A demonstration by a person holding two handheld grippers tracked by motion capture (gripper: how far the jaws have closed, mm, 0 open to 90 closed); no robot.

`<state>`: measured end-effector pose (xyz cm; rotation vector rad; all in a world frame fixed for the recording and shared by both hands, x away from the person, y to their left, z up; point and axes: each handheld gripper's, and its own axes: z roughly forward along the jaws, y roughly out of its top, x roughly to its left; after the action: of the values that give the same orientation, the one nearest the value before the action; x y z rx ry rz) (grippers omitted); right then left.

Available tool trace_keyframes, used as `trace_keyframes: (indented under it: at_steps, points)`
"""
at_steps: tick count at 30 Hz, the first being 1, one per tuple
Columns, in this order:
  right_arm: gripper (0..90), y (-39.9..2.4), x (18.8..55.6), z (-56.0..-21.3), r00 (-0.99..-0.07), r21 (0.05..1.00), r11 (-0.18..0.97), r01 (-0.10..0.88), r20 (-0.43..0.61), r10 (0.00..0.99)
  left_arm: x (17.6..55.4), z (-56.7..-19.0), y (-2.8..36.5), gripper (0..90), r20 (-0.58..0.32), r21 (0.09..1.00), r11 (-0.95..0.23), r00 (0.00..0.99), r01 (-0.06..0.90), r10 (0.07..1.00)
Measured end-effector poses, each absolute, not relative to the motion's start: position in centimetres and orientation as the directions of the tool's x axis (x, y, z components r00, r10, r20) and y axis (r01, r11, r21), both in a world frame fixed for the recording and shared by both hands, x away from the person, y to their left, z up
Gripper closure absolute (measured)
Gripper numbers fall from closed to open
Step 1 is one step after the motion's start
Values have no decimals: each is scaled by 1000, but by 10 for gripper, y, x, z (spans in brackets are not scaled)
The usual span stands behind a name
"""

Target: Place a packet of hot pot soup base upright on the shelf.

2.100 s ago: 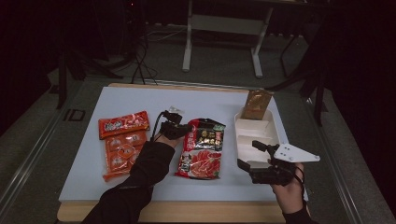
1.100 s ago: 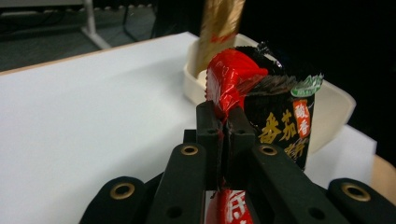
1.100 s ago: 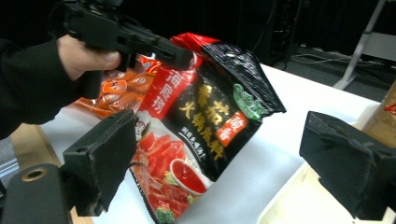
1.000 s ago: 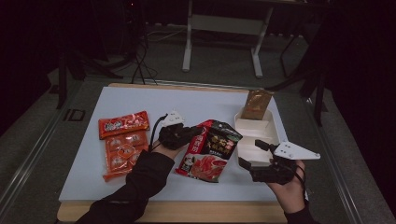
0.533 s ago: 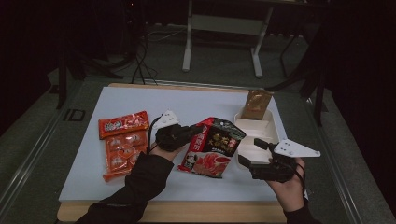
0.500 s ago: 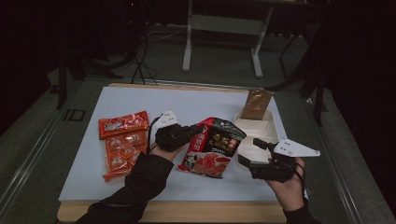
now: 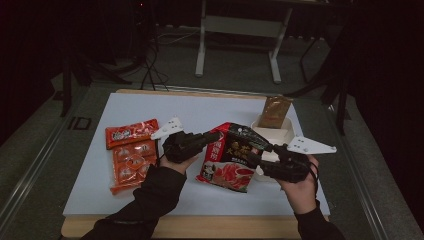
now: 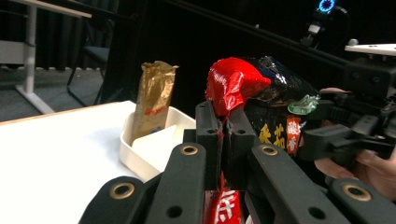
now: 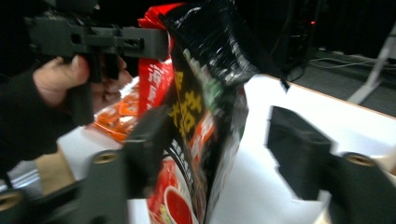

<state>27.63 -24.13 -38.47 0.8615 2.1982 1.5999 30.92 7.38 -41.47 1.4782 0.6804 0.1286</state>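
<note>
White tabletop, high view: red-black snack bag [image 7: 232,157] lifted mid-table between left gripper [image 7: 212,137] and right gripper [image 7: 256,156]. Left gripper view: jaws clamped on bag's red top corner. Right gripper view: jaws have been closing, straddling the bag edge, gap remains on one side.

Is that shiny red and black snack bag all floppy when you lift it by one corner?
Probably floppy: the shiny red and black snack bag hangs bent from the corner pinched in the left tongs, its bottom seemingly still on the white table. It looks light, since one corner grip raises it. The glossy film may be slippery, so the right tongs straddle its edge.
</note>
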Motion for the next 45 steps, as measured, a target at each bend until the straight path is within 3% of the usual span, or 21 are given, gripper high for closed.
trace_keyframes:
  at_steps: [4, 6, 7, 13, 20, 22, 23, 26, 29, 32, 33, 39, 45]
  points:
    - [621, -237, 278, -379, -772, 937, 203, 284, 98, 628, 308, -416, 72, 873, -335, 940, 114, 812, 321, 478]
    - [621, -236, 278, -377, -770, 938, 200, 283, 98, 630, 308, -416, 72, 872, -335, 940, 114, 812, 321, 478]
    - [719, -233, 280, -373, -772, 931, 227, 286, 84, 629, 309, -418, 72, 873, -343, 937, 121, 803, 327, 488]
    - [771, -230, 280, -365, -788, 932, 250, 265, 60, 613, 309, -416, 76, 860, -339, 939, 124, 804, 321, 488]
    - [777, -231, 280, -357, -799, 932, 257, 255, 54, 599, 310, -414, 79, 783, -343, 938, 120, 822, 325, 454]
    - [776, -233, 280, -353, -804, 935, 250, 250, 57, 592, 311, -414, 79, 675, -345, 937, 113, 829, 329, 441]
    - [776, -233, 280, -353, -804, 935, 250, 250, 57, 592, 312, -414, 78, 675, -346, 936, 102, 829, 337, 438]
    - [776, -236, 280, -349, -800, 939, 246, 240, 48, 598, 308, -414, 78, 472, -311, 947, 81, 827, 310, 469]
    - [775, -242, 282, -345, -800, 942, 235, 240, 54, 598, 307, -414, 78, 329, -307, 946, 62, 819, 318, 484]
    - [775, -244, 284, -343, -798, 942, 235, 240, 53, 600, 305, -415, 79, 252, -307, 943, 46, 810, 329, 500]
    - [774, -247, 285, -341, -799, 944, 226, 242, 61, 599, 304, -416, 80, 154, -303, 944, 35, 819, 329, 488]
    - [772, -256, 290, -334, -793, 951, 210, 228, 57, 606, 295, -421, 88, 27, -268, 943, -28, 806, 332, 528]
    - [771, -262, 294, -329, -779, 955, 194, 225, 56, 625, 291, -426, 99, 23, -272, 937, -38, 793, 347, 545]
